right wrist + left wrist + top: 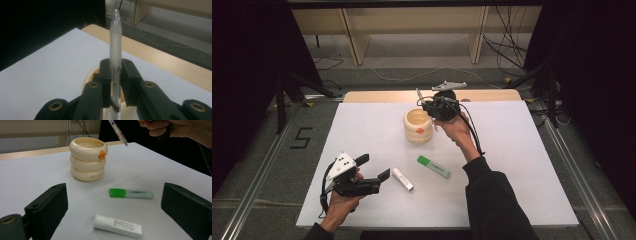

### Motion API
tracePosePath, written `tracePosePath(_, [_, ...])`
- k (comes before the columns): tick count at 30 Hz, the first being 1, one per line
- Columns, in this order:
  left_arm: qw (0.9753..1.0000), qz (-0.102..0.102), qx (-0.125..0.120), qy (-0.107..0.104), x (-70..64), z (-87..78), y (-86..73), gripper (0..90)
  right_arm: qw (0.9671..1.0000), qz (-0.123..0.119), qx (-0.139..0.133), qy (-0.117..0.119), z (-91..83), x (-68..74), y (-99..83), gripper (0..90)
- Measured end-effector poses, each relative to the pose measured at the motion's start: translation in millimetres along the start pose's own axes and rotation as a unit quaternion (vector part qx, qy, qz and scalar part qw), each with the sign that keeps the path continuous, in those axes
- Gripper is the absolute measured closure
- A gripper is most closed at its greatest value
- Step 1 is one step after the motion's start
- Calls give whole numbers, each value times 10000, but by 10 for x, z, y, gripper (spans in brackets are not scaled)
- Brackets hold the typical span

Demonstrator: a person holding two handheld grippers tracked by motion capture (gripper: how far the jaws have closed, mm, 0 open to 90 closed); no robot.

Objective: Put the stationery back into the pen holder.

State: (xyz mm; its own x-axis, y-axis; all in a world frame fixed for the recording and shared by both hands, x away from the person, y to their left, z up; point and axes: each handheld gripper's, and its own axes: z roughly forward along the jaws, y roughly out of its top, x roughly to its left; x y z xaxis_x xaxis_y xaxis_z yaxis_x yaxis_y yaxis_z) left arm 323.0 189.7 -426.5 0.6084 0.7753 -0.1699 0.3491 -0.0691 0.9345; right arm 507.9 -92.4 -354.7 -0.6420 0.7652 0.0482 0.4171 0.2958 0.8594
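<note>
Pinching a clear pen (115,50) between its pressed-together jaws, the right claw (435,107) hangs just beside and above the open mouth of the cream ringed holder (418,125), with the pen's long axis steeply tilted and its lower tip near the holder's rim. The likely next move turns on bringing that tip over the opening. The left claw (374,167) rests spread near the worktop's (522,150) front edge, nearer the white tube (402,179) and green highlighter (433,166).

Grey floor (272,165), pale wooden shelving (412,30), loose cables (507,45), dark surroundings
</note>
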Motion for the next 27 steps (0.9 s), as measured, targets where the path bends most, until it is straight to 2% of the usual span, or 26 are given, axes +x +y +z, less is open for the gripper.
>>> tracePosePath(18, [10000,-18,-32,-6,-1,-3,3,66,9999,-35,-14,-100,230,36,144,800])
tracePosePath(27, [10000,-22,-36,-10,1,-3,5,66,9999,68,-36,-117,282,25,211,800])
